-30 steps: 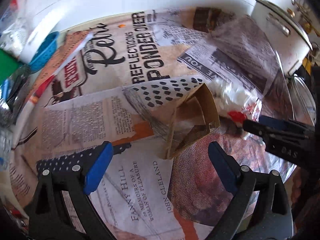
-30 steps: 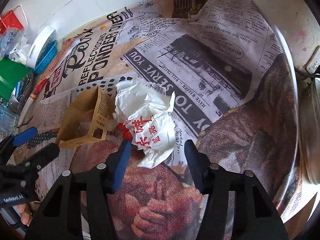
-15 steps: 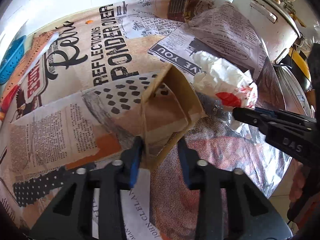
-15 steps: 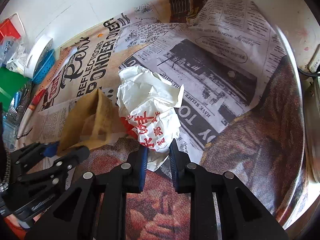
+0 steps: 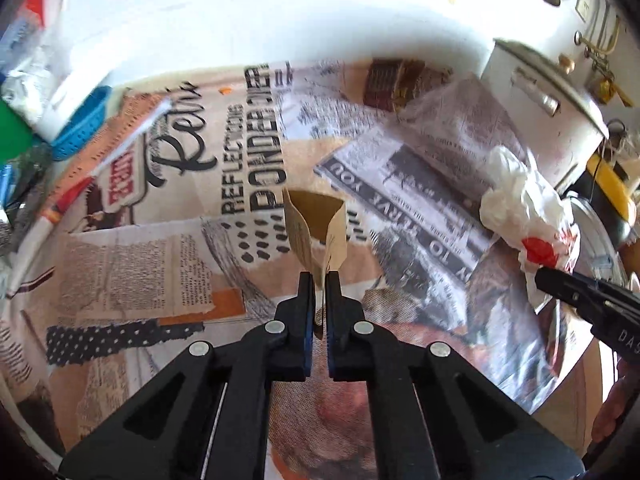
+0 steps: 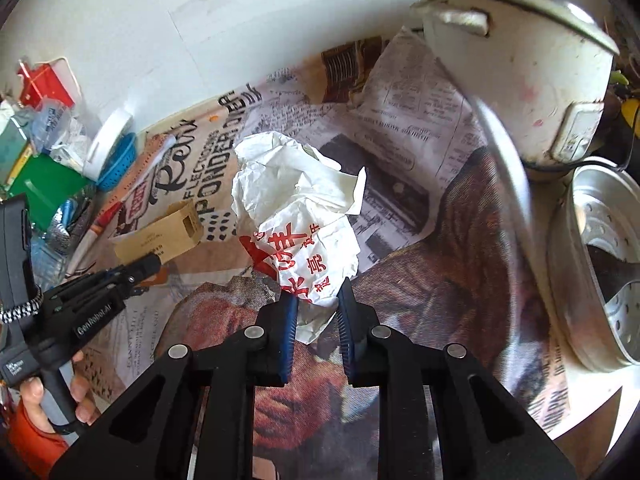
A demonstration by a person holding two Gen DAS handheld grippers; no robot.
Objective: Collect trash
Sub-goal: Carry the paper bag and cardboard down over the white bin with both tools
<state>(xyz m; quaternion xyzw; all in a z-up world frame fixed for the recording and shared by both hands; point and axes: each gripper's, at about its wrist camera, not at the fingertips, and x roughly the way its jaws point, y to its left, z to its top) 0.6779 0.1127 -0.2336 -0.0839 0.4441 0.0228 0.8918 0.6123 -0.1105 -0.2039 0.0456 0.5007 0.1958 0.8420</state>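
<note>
My left gripper is shut on a small brown cardboard box, flattened between its tips and lifted above the newspaper-covered table. The box also shows in the right wrist view, with the left gripper pinching its near end. My right gripper is shut on the lower edge of a crumpled white wrapper with red print and holds it raised. The wrapper also shows at the right of the left wrist view, with the right gripper below it.
A white rice cooker stands at the back right, with a metal steamer pot at the table's right edge. A blue basket, a green box and plastic clutter crowd the left side. A white wall runs behind.
Both grippers closed from open: the left on the cardboard box, the right on the white wrapper. Both items have since been lifted off the table.
</note>
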